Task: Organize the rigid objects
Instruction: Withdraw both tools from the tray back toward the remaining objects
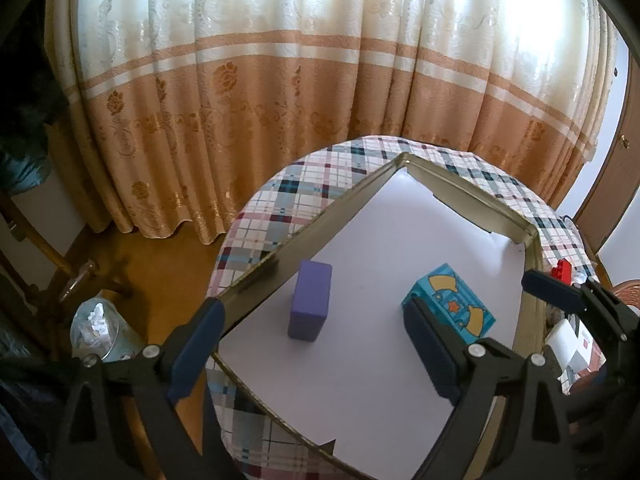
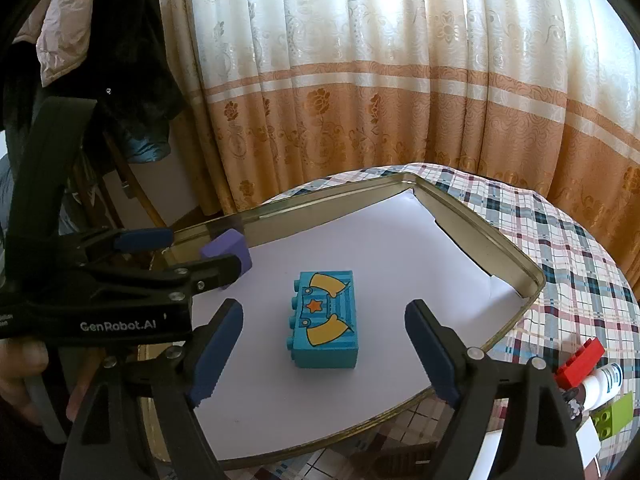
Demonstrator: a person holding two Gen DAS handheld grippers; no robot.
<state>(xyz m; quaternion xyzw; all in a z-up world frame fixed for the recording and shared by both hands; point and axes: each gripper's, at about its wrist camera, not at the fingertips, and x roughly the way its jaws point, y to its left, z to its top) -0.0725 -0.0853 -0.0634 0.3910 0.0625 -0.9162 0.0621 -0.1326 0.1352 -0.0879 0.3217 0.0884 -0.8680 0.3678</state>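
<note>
A shallow metal tray [image 1: 320, 220] [image 2: 500, 240] lined with white paper sits on a plaid-covered round table. A purple block [image 1: 310, 300] [image 2: 236, 246] stands in it near the left wall. My left gripper [image 1: 314, 348] [image 2: 200, 252] is open around the block, its pads clear of it on both sides. A teal toy brick [image 2: 324, 320] [image 1: 452, 304] with yellow shapes and an orange star lies on its side in the tray's middle. My right gripper [image 2: 324, 354] is open just in front of the brick without touching it.
A red brick [image 2: 580, 360] [image 1: 562, 270], a green brick [image 2: 612, 420] and a white tube [image 2: 604, 384] lie on the plaid cloth [image 2: 560, 248] right of the tray. A curtain [image 1: 280, 80] hangs behind. A clear bin of crumpled paper [image 1: 96, 328] stands on the floor to the left.
</note>
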